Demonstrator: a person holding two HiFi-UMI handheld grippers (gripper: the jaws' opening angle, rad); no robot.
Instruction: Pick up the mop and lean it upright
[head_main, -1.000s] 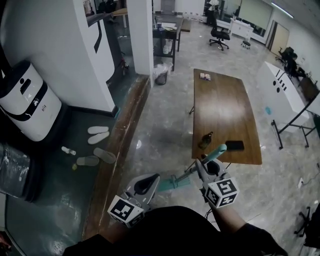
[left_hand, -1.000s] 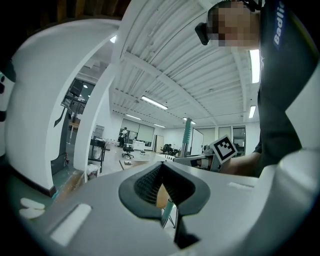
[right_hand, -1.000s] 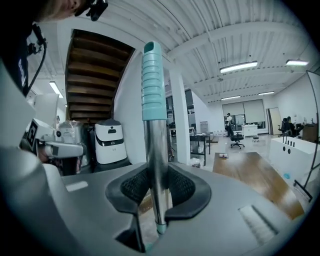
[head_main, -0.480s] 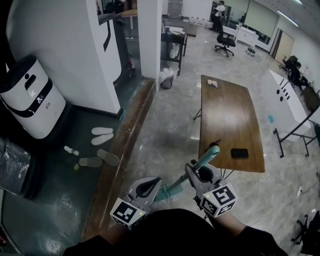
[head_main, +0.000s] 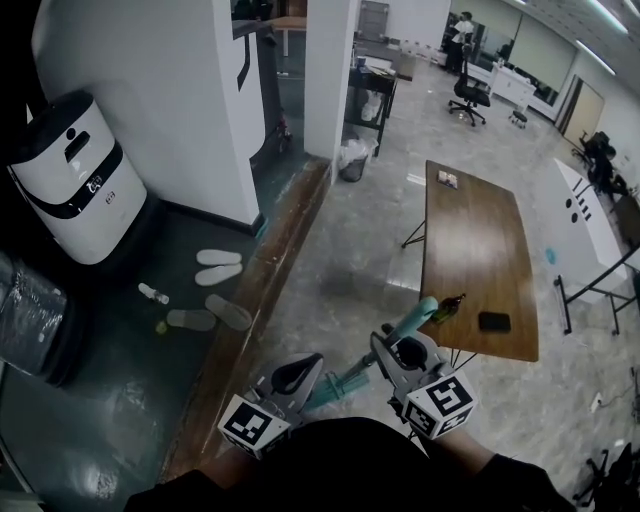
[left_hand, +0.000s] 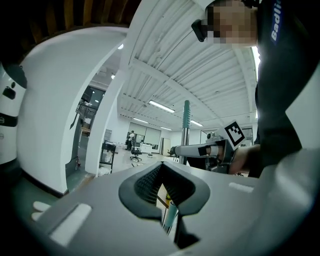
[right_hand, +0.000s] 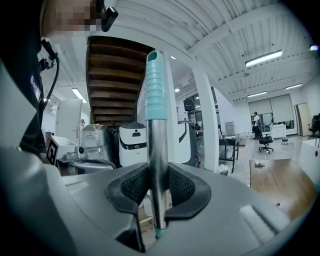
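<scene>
The mop's pole (right_hand: 157, 150) is bare steel with a ribbed teal grip (head_main: 416, 314) at its end. My right gripper (head_main: 394, 346) is shut on the steel part just below that grip, and in the right gripper view (right_hand: 159, 186) both pads press its sides as it rises straight up. The pole's lower teal length (head_main: 336, 384) slants down to the left, beside my left gripper (head_main: 304, 362). In the left gripper view the left gripper's (left_hand: 162, 181) pads meet. A thin piece of pole (left_hand: 170, 218) shows through the gap beneath them. The mop head is hidden.
A long wooden table (head_main: 478, 240) stands ahead on the right with a phone (head_main: 494, 321) and a bottle (head_main: 449, 304) on it. A white machine (head_main: 75, 180), slippers (head_main: 219, 265) and a raised wooden ledge (head_main: 262, 300) lie left. A white pillar (head_main: 331, 70) and a bin (head_main: 352, 158) are farther off.
The head view has shifted, so the table and floor sit farther right. Both grippers and the mop pole stay near the bottom centre, with the right grip unchanged.
</scene>
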